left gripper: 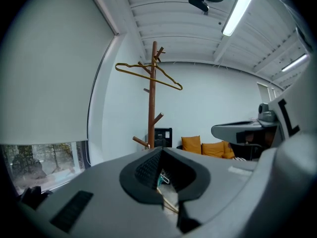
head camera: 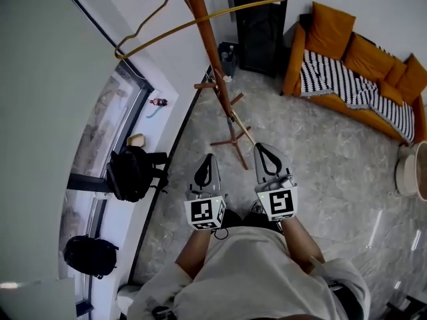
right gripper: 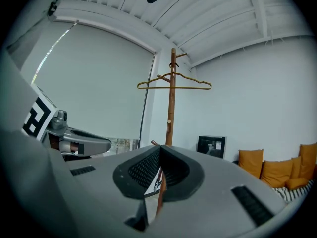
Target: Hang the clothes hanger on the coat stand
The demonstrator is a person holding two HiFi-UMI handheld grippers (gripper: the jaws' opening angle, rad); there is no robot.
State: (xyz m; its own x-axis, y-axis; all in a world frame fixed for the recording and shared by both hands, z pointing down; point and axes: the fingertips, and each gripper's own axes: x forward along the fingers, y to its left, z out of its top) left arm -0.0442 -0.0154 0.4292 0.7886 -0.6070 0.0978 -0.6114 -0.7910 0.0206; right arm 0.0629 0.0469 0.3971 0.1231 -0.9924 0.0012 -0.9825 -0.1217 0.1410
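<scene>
A gold wire clothes hanger [head camera: 193, 21] hangs on an upper peg of the wooden coat stand [head camera: 215, 57]. The left gripper view shows the hanger [left gripper: 148, 74] high on the stand [left gripper: 151, 110], and the right gripper view shows the hanger [right gripper: 174, 87] across the pole [right gripper: 171, 103]. My left gripper [head camera: 208, 160] and right gripper [head camera: 261, 149] sit side by side near my body, short of the stand's feet, both shut with nothing between the jaws. Both point level toward the stand, well below the hanger. Neither touches the stand or the hanger.
An orange sofa [head camera: 363, 59] with a striped blanket [head camera: 347, 85] stands at the back right. A black cabinet [head camera: 261, 32] is behind the stand. Two black backpacks [head camera: 130, 172] [head camera: 90, 255] lie on the window sill at left. A pale bin [head camera: 413, 172] stands at the right edge.
</scene>
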